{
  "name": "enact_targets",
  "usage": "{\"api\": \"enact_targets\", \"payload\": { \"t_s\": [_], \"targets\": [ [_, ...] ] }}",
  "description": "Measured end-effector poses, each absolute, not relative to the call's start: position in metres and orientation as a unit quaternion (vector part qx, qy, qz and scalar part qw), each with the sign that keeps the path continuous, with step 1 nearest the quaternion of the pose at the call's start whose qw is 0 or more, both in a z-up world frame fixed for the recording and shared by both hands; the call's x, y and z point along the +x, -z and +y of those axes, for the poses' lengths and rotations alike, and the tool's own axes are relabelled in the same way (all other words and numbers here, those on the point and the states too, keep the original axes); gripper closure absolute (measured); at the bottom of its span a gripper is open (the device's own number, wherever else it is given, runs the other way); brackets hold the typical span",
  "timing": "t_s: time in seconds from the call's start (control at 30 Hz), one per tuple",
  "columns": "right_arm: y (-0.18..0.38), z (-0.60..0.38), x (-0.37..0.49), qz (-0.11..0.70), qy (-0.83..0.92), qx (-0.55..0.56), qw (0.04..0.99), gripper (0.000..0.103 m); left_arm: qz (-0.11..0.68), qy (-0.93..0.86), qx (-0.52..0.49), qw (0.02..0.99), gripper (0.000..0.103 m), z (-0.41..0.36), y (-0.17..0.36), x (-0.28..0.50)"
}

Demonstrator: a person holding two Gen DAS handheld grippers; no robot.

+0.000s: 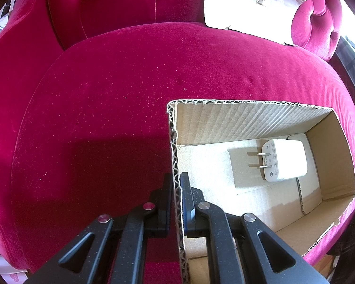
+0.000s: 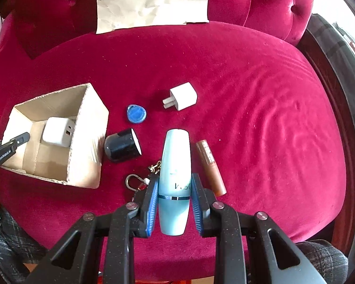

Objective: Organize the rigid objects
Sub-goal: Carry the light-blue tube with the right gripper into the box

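Note:
My left gripper (image 1: pixel 176 182) is shut on the left wall of an open cardboard box (image 1: pixel 175 156), one finger inside and one outside. A white charger (image 1: pixel 285 159) lies on the box floor. In the right wrist view the box (image 2: pixel 87 146) stands at the left with the charger (image 2: pixel 58 132) inside and the left gripper's finger (image 2: pixel 19 139) at its wall. My right gripper (image 2: pixel 175 177) is shut on a pale blue bottle (image 2: pixel 175 163) that points away from me above the red seat.
On the red velvet seat (image 2: pixel 248 118) lie a second white charger (image 2: pixel 181 95), a blue round tag (image 2: pixel 136 114), a black cylinder (image 2: pixel 123 145), a brown tube (image 2: pixel 210 166) and a keychain with carabiner (image 2: pixel 136 181). Brown paper (image 2: pixel 151 0) leans on the backrest.

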State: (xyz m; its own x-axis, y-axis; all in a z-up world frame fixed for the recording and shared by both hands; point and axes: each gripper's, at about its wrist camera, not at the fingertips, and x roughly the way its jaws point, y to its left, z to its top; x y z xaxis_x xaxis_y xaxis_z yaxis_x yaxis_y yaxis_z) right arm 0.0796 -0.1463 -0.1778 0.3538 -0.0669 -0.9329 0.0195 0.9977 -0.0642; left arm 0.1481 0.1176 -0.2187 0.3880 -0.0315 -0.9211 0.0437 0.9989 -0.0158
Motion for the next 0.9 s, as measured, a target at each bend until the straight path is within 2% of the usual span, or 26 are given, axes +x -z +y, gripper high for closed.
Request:
{"api": "enact_targets", "payload": {
  "t_s": [0.9],
  "targets": [
    [0.144,-0.066,0.102,0.558,-0.055,-0.059,0.826,0.076,0.553,0.023,0.005,0.833,0.097,0.117,0.219,0.148]
  ]
}}
